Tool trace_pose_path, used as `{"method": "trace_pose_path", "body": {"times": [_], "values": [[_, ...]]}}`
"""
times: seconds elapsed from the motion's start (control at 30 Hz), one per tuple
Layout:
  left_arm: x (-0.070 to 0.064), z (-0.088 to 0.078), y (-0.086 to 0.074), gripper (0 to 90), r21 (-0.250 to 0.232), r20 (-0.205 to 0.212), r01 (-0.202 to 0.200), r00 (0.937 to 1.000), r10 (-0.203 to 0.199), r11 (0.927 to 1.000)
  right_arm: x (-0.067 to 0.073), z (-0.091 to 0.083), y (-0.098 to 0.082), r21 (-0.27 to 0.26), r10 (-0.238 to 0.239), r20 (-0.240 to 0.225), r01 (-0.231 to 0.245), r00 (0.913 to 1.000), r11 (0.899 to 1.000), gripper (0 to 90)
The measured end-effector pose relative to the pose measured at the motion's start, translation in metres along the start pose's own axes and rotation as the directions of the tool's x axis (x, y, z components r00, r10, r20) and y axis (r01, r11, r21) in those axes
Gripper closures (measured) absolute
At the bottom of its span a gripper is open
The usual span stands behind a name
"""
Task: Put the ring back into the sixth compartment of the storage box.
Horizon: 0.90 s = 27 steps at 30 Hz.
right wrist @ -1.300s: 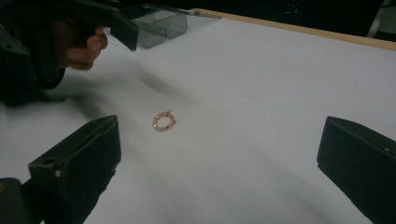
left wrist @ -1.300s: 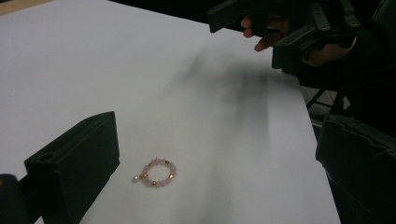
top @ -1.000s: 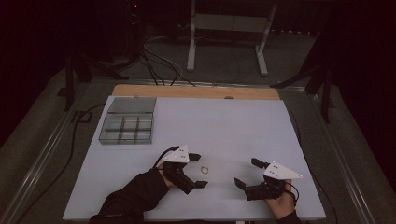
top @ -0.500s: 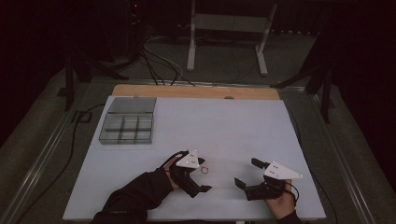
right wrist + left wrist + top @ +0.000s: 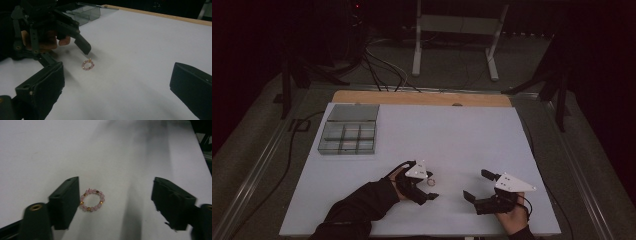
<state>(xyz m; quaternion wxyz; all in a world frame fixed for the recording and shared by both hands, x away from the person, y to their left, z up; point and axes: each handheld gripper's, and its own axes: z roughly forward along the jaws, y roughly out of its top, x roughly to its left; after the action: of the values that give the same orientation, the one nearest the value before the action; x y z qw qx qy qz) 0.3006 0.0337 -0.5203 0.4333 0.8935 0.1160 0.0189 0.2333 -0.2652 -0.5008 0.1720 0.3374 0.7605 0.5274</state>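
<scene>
1. High view: left gripper (image 5: 428, 189) sat over the small pink-and-gold beaded ring (image 5: 431, 182) on the white table (image 5: 452, 135); right gripper (image 5: 476, 186) idle, jaws spread. Grey compartment box (image 5: 349, 136) well apart.
2. Left gripper view: jaws had just been closing, not yet pinching; ring (image 5: 91, 200) between them, touching one pad. Judged step: grasp. Next: centre, close fully.
3. Right gripper view: ring (image 5: 88, 64) flat on the table. No writing readable.

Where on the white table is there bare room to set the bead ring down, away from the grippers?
Free: the wide patch right of the compartment box up to the wooden strip, and the middle of the table. Crowded: the near edge, where the left gripper straddles the bead ring, and the right gripper sits close by.
</scene>
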Motion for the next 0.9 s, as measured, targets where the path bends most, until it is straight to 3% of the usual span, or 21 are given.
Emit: {"method": "trace_pose_path", "body": {"times": [0.43, 0.9], "values": [[0.000, 0.005, 0.002, 59.3, 0.032, -0.049, -0.046, 0.9976, 0.048, 0.9984, 0.000, 0.000, -0.001, 0.005, -0.001, -0.002, 0.001, 1.0000, 1.000, 0.0], [0.002, 0.013, 0.000, 76.5, 0.084, -0.067, -0.057, 0.9958, 0.063, 0.9948, 0.000, 0.000, 0.000, 0.005, -0.002, -0.003, 0.002, 1.0000, 1.000, 0.0]]}}
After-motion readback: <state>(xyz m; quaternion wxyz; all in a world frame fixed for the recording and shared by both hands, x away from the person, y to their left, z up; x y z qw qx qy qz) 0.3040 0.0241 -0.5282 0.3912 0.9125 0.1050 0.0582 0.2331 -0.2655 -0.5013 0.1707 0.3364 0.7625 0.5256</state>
